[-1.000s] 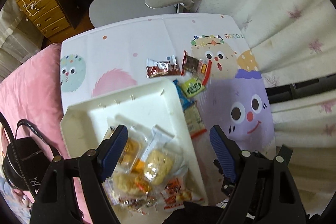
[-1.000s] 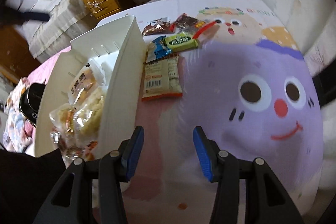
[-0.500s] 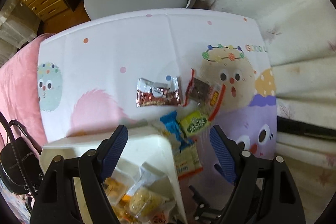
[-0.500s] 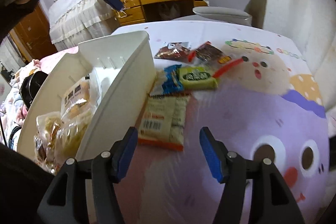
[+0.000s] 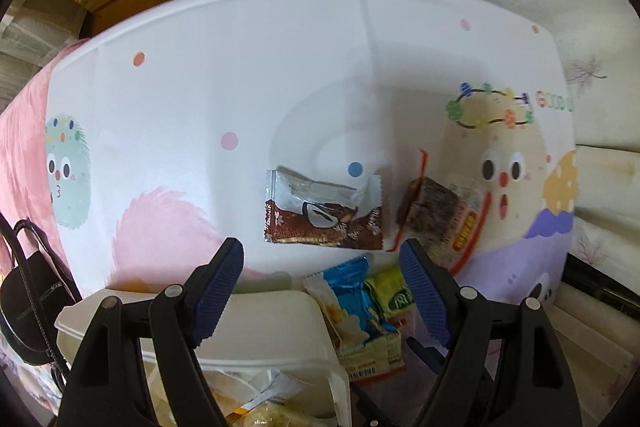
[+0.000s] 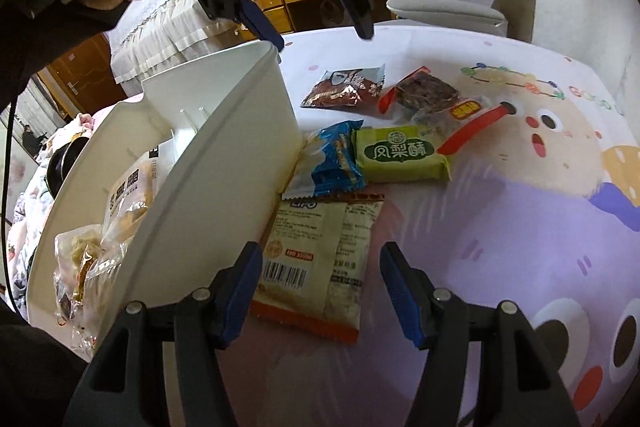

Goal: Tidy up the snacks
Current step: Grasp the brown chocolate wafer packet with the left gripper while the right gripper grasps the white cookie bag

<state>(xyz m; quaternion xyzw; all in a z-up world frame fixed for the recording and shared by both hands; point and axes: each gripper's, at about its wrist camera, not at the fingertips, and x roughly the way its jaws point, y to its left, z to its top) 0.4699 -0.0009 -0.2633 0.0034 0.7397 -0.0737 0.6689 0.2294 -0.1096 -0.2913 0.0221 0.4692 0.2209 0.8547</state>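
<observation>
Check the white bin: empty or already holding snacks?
Holding snacks. The right wrist view shows several clear-wrapped pastry packs inside the white bin; five more packets lie outside it on the tablecloth.

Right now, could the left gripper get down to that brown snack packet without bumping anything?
Probably yes. The left gripper hangs open above the brown packet, which lies flat with nothing on top. The white bin sits beside it, not in the way.

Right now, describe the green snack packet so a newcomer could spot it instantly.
Start at the white bin on the cartoon tablecloth; loose snacks lie just past its corner. The green packet lies flat beside the blue packet, beyond the beige barcode packet. It is the only green wrapper.
</observation>
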